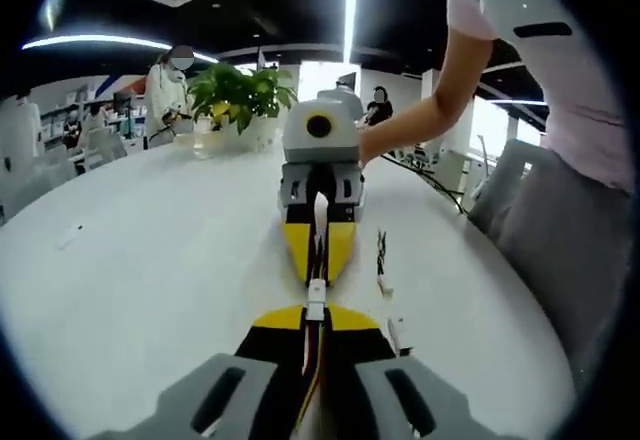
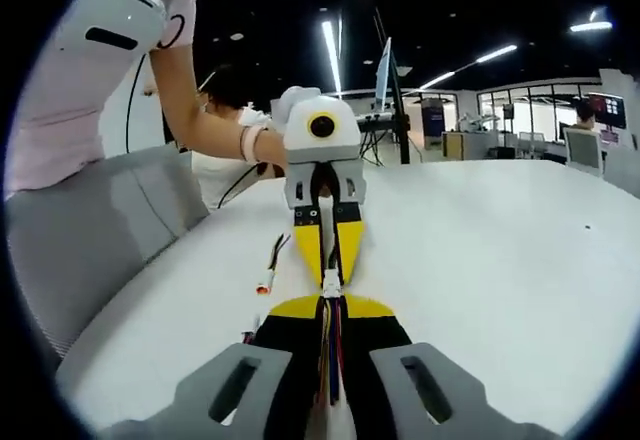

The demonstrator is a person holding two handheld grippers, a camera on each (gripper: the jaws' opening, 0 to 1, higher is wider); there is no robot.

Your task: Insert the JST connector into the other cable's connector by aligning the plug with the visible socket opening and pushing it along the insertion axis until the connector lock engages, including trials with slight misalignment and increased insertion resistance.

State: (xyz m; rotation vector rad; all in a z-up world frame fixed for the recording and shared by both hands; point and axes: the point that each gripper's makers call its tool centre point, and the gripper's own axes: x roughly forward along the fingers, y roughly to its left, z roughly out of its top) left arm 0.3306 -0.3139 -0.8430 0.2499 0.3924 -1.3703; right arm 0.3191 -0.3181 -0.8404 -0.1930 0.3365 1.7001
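The round white worktop carries everything, and both grippers meet nose to nose over it, just beside its edge nearest the person, who stands at that edge in a pale pink top with an arm reaching in over it. On the far side of the worktop in the left gripper view sits a potted plant, with other people standing beyond it.

The left gripper rises from the bottom of its own view with yellow-tipped jaws clenched on a bundle of coloured wires, the white JST connector sticking out just past the tips above the worktop. The right gripper faces it, jaws closed on the other cable's connector — the two white housings lie in one line, tip to tip; whether they are locked together cannot be told.

In the right gripper view the same pair shows reversed: the right gripper clamps its wires, its connector touching the left gripper.

On the worktop, just beside the grippers toward the person, lie spare cables with small white plugs.
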